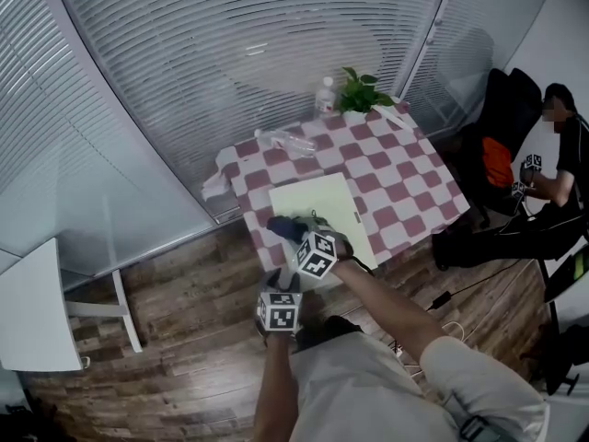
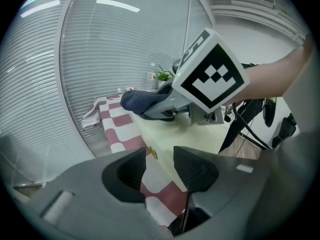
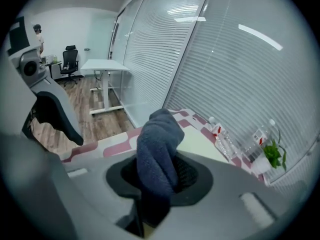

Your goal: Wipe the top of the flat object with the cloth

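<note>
A pale yellow flat board [image 1: 322, 203] lies on the red-and-white checked table [image 1: 414, 178]. My right gripper [image 1: 293, 235] is shut on a dark blue cloth [image 1: 283, 226] at the board's near left corner. In the right gripper view the cloth [image 3: 159, 149] stands bunched between the jaws, with the board [image 3: 199, 141] just behind it. My left gripper [image 1: 283, 288] hangs off the table's near edge, below the right one. In the left gripper view the left gripper [image 2: 160, 171] is open with nothing between its jaws, and the cloth [image 2: 142, 101] rests on the board [image 2: 197, 136] ahead.
At the table's far side are a plastic bottle lying down [image 1: 290, 141], an upright bottle [image 1: 324, 97] and a potted plant [image 1: 361, 90]. A white rag [image 1: 213, 187] hangs at the left corner. A person [image 1: 557, 168] sits at the right. A white desk [image 1: 32, 307] stands at the left.
</note>
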A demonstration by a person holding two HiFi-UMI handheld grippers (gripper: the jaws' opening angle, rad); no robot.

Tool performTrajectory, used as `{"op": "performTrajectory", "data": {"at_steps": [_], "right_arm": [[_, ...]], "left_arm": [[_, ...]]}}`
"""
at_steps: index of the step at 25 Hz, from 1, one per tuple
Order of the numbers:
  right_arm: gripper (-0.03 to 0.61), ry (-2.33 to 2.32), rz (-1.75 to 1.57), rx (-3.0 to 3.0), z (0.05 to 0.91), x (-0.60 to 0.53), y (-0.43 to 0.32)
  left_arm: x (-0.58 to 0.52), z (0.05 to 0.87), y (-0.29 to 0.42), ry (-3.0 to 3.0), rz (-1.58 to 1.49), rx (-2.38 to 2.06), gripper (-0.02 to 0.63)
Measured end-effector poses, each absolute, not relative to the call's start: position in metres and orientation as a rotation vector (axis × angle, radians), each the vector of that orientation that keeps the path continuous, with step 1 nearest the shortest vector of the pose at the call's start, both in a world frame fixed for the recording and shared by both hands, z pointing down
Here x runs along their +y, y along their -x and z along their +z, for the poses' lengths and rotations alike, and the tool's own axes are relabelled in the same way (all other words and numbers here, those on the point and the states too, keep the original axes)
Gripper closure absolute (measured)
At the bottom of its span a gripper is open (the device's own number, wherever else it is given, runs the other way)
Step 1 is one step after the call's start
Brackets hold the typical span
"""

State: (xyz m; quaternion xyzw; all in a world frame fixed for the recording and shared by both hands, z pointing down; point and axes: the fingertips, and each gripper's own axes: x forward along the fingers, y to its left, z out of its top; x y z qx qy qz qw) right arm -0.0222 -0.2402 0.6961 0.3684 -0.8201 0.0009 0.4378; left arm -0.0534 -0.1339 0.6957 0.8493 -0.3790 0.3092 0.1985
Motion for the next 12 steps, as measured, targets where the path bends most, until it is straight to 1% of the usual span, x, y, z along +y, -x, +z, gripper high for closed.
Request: {"op": "performTrajectory", "data": {"at_steps": [7,12], "right_arm": [[0.48,-1.008,0.024,-2.022,0.697,-0.226,-0.002],[0.48,-1.039,0.058,-2.019,0.696,-0.204,-0.034]], "left_arm": [[-0.132,0.696,0.056,-2.351,0.863,-1.141,0.431],[-0.135,0.693,0.056,-2.327,0.852,-1.215,0.44]]}}
